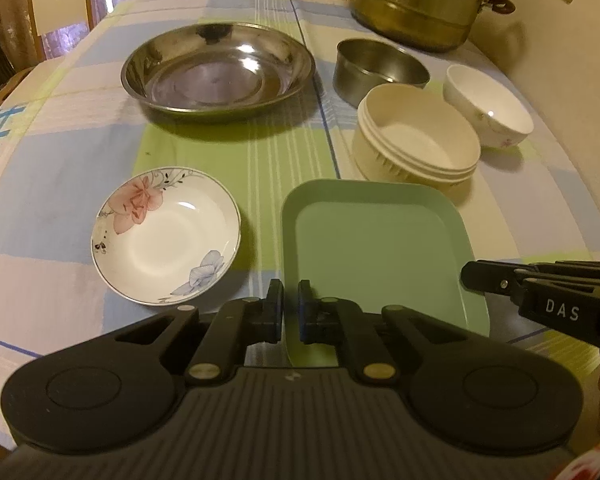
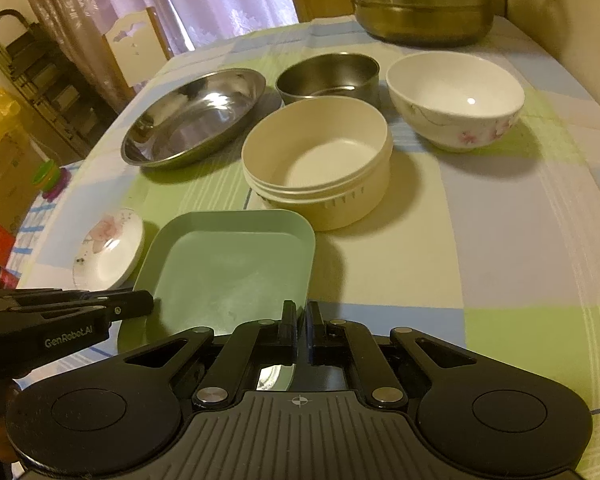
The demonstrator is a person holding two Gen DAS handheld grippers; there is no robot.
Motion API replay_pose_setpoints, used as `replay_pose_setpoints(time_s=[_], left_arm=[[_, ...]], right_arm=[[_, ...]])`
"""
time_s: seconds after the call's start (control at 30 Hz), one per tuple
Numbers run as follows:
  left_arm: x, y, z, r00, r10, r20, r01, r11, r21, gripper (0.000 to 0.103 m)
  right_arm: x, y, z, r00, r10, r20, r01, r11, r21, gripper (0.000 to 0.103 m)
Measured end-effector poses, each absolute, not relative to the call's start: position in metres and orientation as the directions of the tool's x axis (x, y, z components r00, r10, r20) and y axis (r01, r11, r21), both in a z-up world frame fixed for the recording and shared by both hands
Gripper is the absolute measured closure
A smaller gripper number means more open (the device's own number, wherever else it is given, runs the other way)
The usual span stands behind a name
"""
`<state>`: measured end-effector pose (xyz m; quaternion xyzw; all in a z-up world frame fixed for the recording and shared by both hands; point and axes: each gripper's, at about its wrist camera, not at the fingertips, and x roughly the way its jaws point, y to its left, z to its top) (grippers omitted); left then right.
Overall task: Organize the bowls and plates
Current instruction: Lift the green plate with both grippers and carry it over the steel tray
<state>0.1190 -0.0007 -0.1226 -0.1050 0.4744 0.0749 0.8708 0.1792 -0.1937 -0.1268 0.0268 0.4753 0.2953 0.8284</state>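
1. The left gripper is clamped on the green tray's left rim, bottom centre of frame.
2. The right gripper pinches the tray's right rim, lower centre.
3. The floral plate lies just left of the tray.

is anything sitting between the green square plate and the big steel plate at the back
Nothing visible does. From the green square plate, the striped tablecloth up to the big steel plate lies bare; the cream tub sits off to the right, the flowered saucer left.
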Motion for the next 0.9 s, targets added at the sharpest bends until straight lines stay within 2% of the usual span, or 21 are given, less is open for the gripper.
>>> replay_pose_setpoints(time_s=[0.5,0.9], left_arm=[[0.103,-0.022,-0.079,0.61,0.116,-0.784,-0.295,0.951,-0.088,0.097],[0.122,0.002,-0.06,0.644,0.15,-0.75,-0.31,0.948,-0.076,0.097]], right_arm=[[0.181,-0.211,-0.094,0.38,0.597,-0.706,-0.534,0.765,0.359,0.099],[0.202,-0.188,-0.075,0.389,0.628,-0.674,-0.554,0.744,0.373,0.099]])
